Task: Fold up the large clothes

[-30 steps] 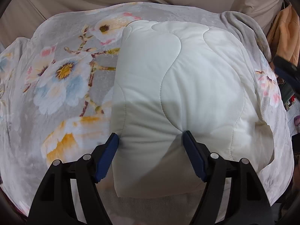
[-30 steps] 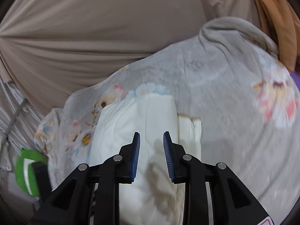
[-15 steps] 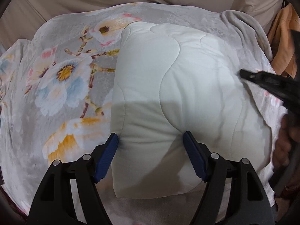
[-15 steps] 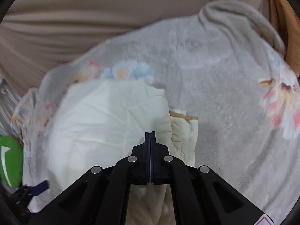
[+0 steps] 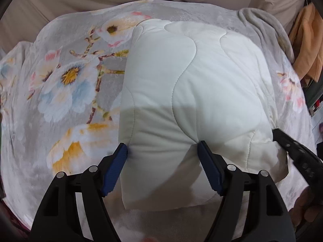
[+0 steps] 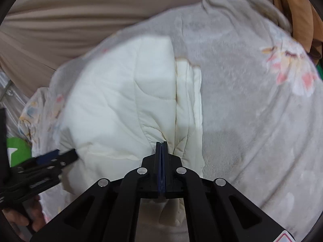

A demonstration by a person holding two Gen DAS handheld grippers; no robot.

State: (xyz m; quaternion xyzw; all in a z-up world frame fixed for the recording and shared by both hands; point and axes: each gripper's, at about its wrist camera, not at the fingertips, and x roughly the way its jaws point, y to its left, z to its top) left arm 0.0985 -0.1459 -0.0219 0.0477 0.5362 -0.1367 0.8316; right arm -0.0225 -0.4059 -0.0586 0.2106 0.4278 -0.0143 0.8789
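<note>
Left claw (image 5: 162, 159) spread wide, clamping folded white quilt (image 5: 193, 92), right claw (image 6: 161, 147) clenched tight, tips against quilt's edge

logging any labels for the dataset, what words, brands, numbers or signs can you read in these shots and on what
No text can be read in either view.
Red and white sticker on the right gripper's body: cut off at the frame edge, nothing legible.
Green thing with a white mark beyond the left edge of the bed: a shape only, blurred, no letters.
White quilt and floral blanket: no tag or label showing.
</note>
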